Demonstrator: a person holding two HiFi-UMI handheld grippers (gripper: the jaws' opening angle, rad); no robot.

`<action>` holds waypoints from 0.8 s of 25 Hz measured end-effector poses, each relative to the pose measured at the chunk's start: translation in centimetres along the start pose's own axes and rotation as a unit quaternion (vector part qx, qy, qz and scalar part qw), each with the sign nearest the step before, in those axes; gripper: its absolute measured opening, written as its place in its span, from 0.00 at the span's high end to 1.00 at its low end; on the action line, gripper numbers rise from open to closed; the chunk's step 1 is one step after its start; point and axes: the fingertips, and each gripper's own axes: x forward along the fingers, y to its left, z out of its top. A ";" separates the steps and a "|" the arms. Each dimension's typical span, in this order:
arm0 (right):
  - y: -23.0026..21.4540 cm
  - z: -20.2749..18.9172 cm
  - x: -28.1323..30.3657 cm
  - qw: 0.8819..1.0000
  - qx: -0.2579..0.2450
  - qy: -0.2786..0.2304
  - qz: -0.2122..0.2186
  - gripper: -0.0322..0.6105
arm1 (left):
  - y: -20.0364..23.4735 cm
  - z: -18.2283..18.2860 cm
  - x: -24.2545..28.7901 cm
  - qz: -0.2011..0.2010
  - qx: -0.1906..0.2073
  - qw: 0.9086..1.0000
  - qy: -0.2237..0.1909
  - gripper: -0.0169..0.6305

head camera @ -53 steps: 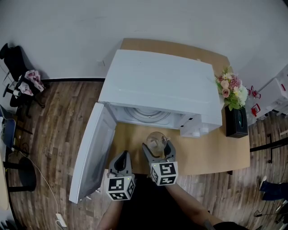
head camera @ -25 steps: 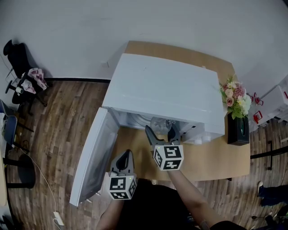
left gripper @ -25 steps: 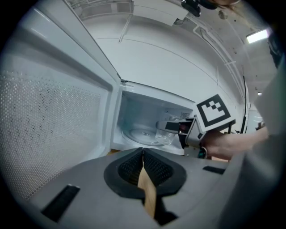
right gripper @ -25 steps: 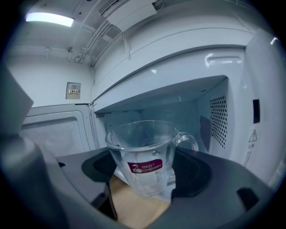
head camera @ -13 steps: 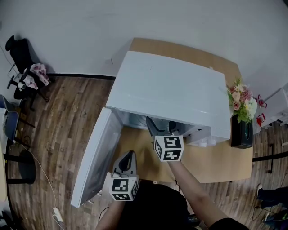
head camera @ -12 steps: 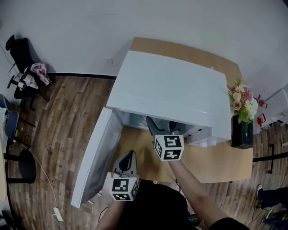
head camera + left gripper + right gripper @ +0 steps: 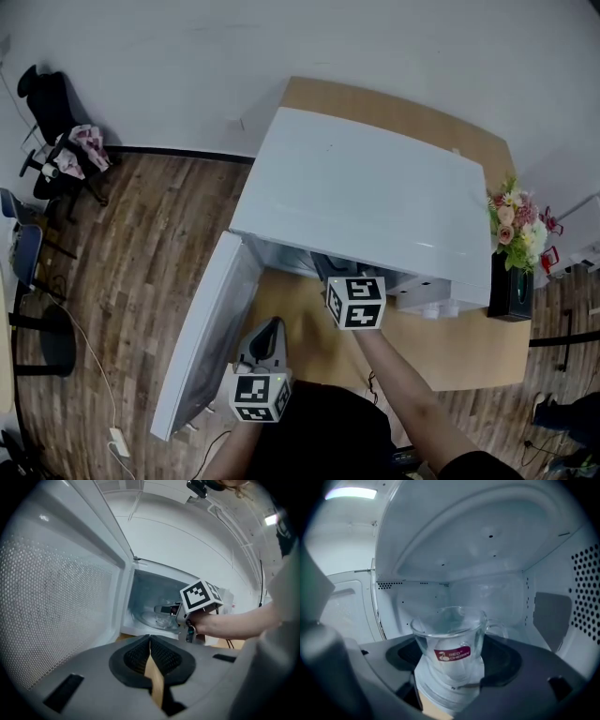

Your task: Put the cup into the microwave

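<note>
A clear glass cup (image 7: 451, 641) with a red label and a side handle sits between the jaws of my right gripper (image 7: 450, 672), which is shut on it. Cup and jaws are inside the white microwave (image 7: 366, 187), over its glass turntable (image 7: 152, 620); I cannot tell whether the cup touches it. In the head view the microwave's top hides the cup, and only the right gripper (image 7: 349, 274) and its marker cube show at the opening. The left gripper (image 7: 267, 334) hangs shut and empty in front of the open door (image 7: 202, 337). The cup (image 7: 165, 618) shows faintly in the left gripper view.
The microwave stands on a wooden table (image 7: 300, 309), its door swung out to the left. A black vase of flowers (image 7: 514, 272) is at the table's right end. Perforated cavity walls (image 7: 586, 597) close in around the cup. A chair (image 7: 56, 131) stands on the floor far left.
My right gripper has carried the cup forward from above the table into the microwave cavity, out of the head view. The left gripper has stayed low beside the door.
</note>
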 end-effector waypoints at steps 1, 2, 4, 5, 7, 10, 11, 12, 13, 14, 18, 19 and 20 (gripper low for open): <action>-0.1 0.0 0.1 1.000 0.002 0.002 -0.001 0.41 | 0.1 -0.1 0.1 0.001 -0.001 1.000 0.001 0.96; -0.1 -0.1 0.2 1.000 0.005 0.004 -0.001 0.41 | 0.1 -0.1 0.1 0.002 -0.002 1.000 0.002 0.96; -0.3 -0.1 0.4 1.000 0.009 0.009 -0.002 0.41 | 0.2 -0.2 0.2 0.003 -0.002 1.000 0.005 0.96; -0.3 0.0 0.5 1.000 0.009 0.010 -0.003 0.41 | 0.2 -0.1 0.3 0.002 -0.002 1.000 0.005 0.96; -0.4 0.1 0.7 1.000 0.009 0.012 -0.004 0.41 | 0.1 -0.1 0.6 0.001 -0.002 1.000 0.006 0.96; -0.4 0.0 0.7 1.000 0.006 0.011 -0.005 0.42 | -0.1 -0.2 0.7 -0.001 0.000 1.000 0.007 0.96; -0.4 0.0 0.7 1.000 0.005 0.011 -0.006 0.42 | -0.1 -0.3 0.6 -0.001 0.001 1.000 0.007 0.96; -0.5 0.0 0.7 1.000 0.004 0.011 -0.007 0.42 | -0.2 -0.3 0.6 -0.002 0.001 1.000 0.007 0.96; -0.5 0.0 0.7 1.000 0.003 0.011 -0.009 0.42 | -0.2 -0.4 0.6 -0.002 0.001 1.000 0.008 0.96; -0.5 0.0 0.7 1.000 0.001 0.011 -0.010 0.42 | -0.2 -0.5 0.5 -0.002 0.000 1.000 0.008 0.96; -0.6 -0.1 0.7 1.000 -0.004 0.012 -0.014 0.42 | -0.2 -0.8 0.2 -0.001 -0.001 1.000 0.010 0.96; -0.6 -0.1 0.7 1.000 -0.006 0.012 -0.016 0.42 | -0.2 -0.8 0.1 -0.001 -0.001 1.000 0.009 0.96; -0.6 -0.1 0.8 1.000 -0.008 0.012 -0.018 0.42 | -0.1 -0.8 0.0 0.000 -0.002 1.000 0.009 0.96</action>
